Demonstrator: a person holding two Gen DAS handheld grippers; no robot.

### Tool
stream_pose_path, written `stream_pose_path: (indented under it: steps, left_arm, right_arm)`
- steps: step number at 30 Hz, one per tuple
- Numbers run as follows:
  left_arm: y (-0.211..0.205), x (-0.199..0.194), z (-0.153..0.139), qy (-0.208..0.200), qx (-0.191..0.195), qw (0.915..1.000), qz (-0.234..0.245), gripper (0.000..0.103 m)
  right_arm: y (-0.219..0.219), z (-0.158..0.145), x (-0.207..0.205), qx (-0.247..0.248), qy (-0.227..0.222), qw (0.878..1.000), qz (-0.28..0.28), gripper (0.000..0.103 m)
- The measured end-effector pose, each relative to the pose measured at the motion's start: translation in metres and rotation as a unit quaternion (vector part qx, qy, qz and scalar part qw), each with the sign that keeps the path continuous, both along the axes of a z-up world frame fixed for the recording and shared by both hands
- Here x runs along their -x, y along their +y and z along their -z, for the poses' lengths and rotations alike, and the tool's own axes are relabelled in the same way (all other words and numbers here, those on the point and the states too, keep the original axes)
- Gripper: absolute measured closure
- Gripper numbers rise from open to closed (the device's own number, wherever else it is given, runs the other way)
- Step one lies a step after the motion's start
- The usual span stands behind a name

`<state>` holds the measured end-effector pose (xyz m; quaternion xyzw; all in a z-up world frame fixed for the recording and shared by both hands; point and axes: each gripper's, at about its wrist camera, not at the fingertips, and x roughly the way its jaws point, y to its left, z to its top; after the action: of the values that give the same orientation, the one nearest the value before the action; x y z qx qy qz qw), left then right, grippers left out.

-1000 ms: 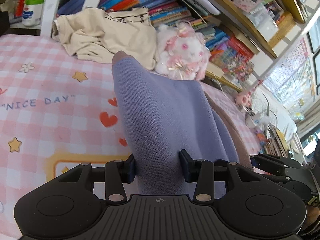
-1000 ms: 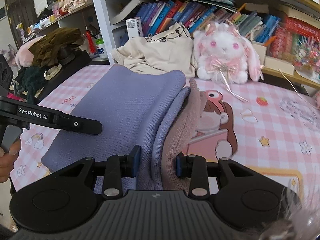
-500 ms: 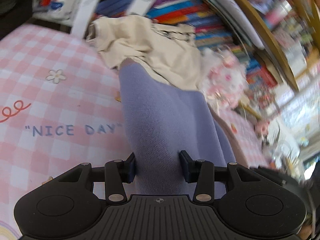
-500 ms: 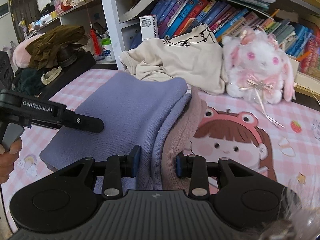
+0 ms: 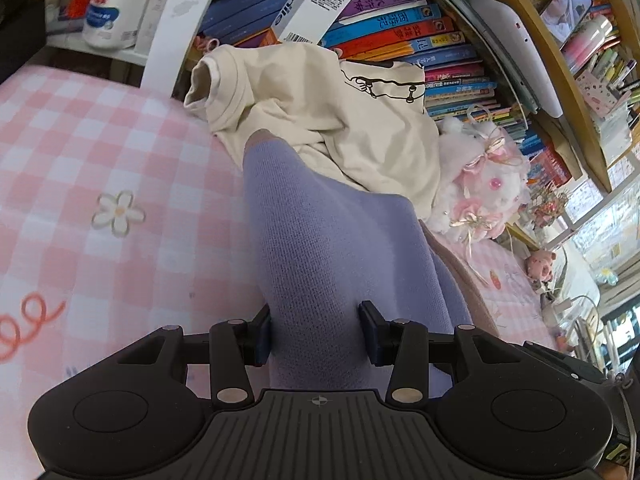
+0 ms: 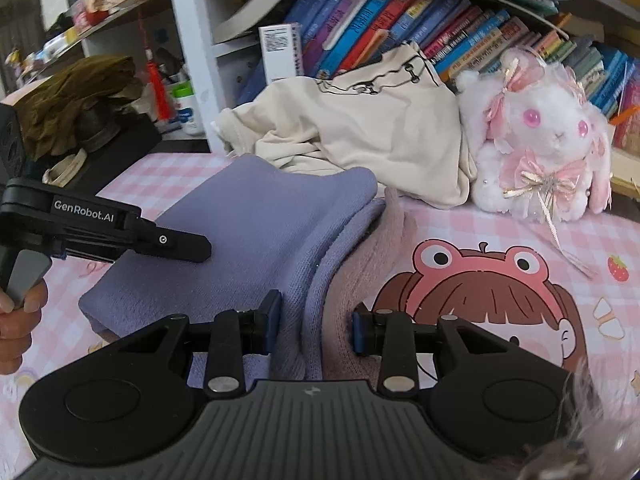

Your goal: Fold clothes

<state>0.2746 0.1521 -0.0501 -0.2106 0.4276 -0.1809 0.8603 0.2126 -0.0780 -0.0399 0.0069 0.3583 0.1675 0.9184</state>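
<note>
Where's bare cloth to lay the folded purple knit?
Free: pink checked tablecloth left of the folded purple knit garment, and the frog-girl print to its right. Crowded: cream shirt and white plush bunny at the bookshelf.

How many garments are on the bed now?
2: the purple sweater, folded and clamped at its near edge by both grippers, and the cream shirt crumpled behind it against the bookshelf. Others may be hidden.
</note>
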Motion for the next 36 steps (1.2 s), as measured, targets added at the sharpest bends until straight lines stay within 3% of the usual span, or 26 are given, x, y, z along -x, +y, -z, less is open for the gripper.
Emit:
stream_pose_path:
  steps: [8, 13, 16, 21, 23, 28, 32, 36]
  left_arm:
    - [-0.002, -0.005, 0.008, 0.005, -0.019, 0.9998, -0.006, 0.053]
    - [-0.007, 0.003, 0.004, -0.008, -0.051, 0.9985, -0.02, 0.048]
    - [-0.015, 0.019, -0.012, -0.04, -0.095, 0.9942, -0.03, 0.047]
    - [-0.025, 0.054, -0.037, -0.091, -0.135, 0.9846, -0.064, 0.03]
    - [-0.026, 0.067, -0.041, -0.087, -0.15, 0.9814, -0.084, 0.023]
    - [-0.026, 0.096, -0.044, -0.064, -0.161, 0.9767, -0.127, 0.018]
    - [-0.033, 0.122, -0.045, -0.068, -0.17, 0.9722, -0.146, 0.011]
    - [-0.044, 0.144, -0.043, -0.077, -0.205, 0.965, -0.145, 0.008]
  right_arm:
    - [-0.005, 0.008, -0.01, -0.016, 0.029, 0.999, 0.031, 0.064]
    - [-0.005, 0.008, -0.01, -0.011, 0.041, 0.998, 0.041, 0.046]
    - [-0.005, -0.001, -0.001, -0.003, 0.037, 0.998, 0.041, 0.036]
    - [-0.005, -0.016, 0.018, 0.014, 0.022, 0.999, 0.042, 0.026]
    - [-0.006, -0.021, 0.029, 0.023, 0.011, 0.999, 0.042, 0.022]
    - [-0.007, -0.026, 0.055, 0.037, -0.006, 0.999, 0.039, 0.012]
    - [-0.008, -0.024, 0.074, 0.049, -0.003, 0.998, 0.039, 0.01]
    - [-0.012, -0.02, 0.091, 0.054, 0.004, 0.997, 0.05, 0.009]
